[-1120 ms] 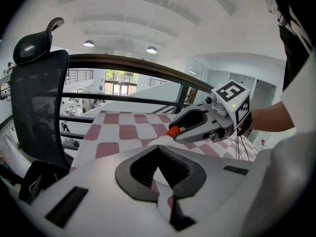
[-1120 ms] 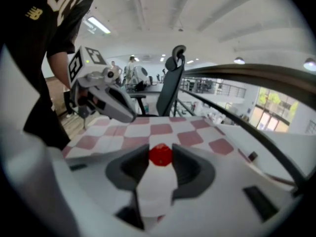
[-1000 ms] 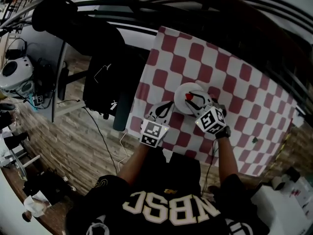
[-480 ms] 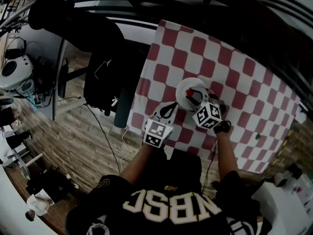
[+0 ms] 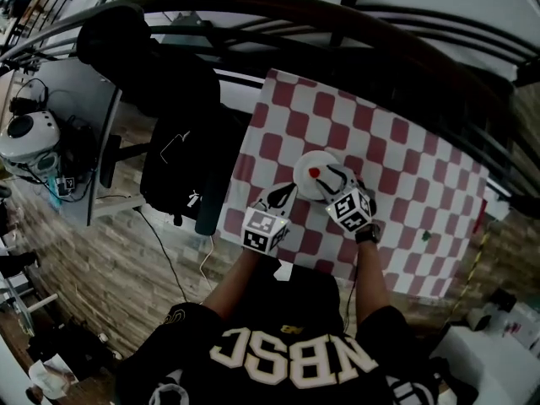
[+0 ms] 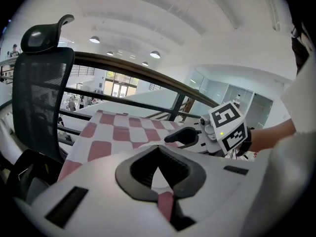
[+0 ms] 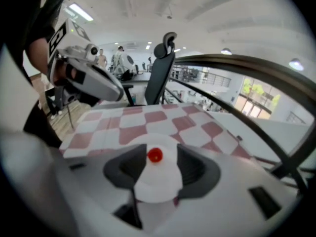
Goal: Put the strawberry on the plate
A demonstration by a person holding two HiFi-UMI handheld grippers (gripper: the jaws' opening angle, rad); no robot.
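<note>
1. Left gripper [image 5: 283, 195]: jaws together, nothing in them, just left of the plate [image 5: 325, 160].
2. Strawberry [image 5: 313, 173]: small, round and red, lying loose on the plate's left part.
3. Right gripper [image 5: 336, 178]: the nearer one. Its jaws have just been opening and stand wide, with the strawberry straight ahead between them, untouched.

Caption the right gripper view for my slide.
Right gripper, jaws just opened, with the strawberry lying free between them on the plate over checked cloth.
</note>
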